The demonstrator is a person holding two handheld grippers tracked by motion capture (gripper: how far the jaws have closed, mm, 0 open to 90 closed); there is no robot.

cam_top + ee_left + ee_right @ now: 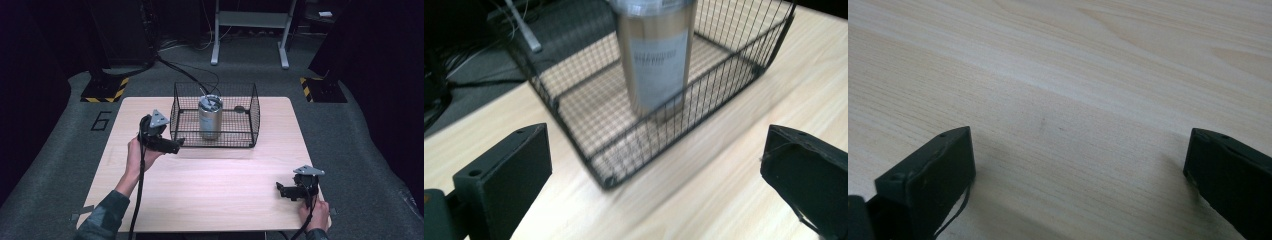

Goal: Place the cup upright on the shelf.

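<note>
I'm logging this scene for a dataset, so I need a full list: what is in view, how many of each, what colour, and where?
Table: one, light wood, centre of the high view.
Wire basket: one, black, at the table's far middle.
Metal can: one, silver, upright inside the wire basket.
Hazard-striped bases: two, black with yellow stripes, on the grey floor beyond the table's far corners.
Frame legs: light grey, on the floor at the back.
Left gripper: one, black, open, by the basket's near left corner.
Right gripper: one, black, open, low over the table's near right corner.
Hands: two, one on each gripper.
</note>
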